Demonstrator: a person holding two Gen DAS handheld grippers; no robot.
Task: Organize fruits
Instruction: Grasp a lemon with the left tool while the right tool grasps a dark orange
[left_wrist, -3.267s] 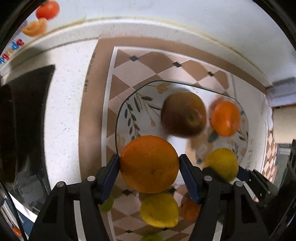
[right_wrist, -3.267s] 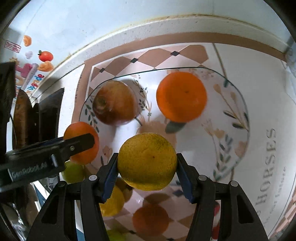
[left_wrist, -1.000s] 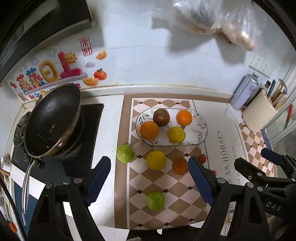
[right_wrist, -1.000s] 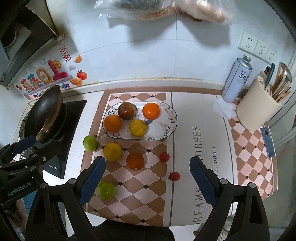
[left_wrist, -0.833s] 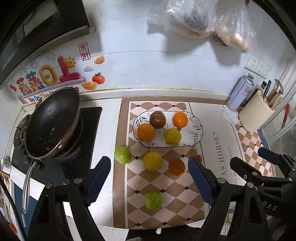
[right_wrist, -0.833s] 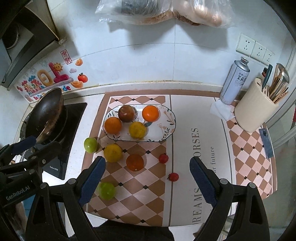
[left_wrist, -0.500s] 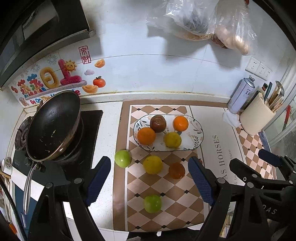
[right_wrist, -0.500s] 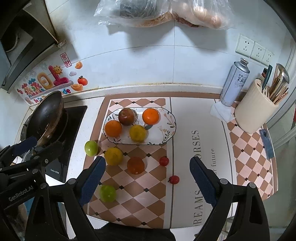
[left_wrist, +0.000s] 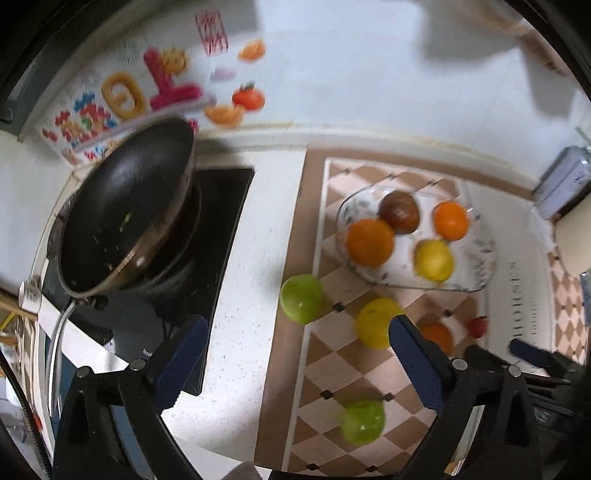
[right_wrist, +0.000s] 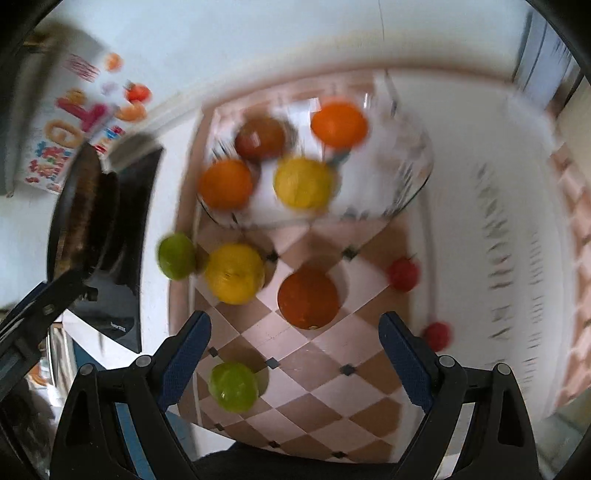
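Left jaws (left_wrist: 295, 354): opening wide, nothing between them, above the near green fruit (left_wrist: 302, 298).
Right jaws (right_wrist: 295, 350): spread wide, empty, over the dark orange (right_wrist: 308, 297).
Risk: round fruit on a smooth surface (left_wrist: 240, 369); a glancing pad could roll it toward 6 o'clock and off the edge.
Risk: both jaws work close together and could collide.
On plate (right_wrist: 406, 184), 12 o'clock: four fruits.
Loose, 6 to 9 o'clock: two green, one yellow, one orange, two small red.

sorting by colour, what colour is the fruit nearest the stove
Green; clearest in the left wrist view.
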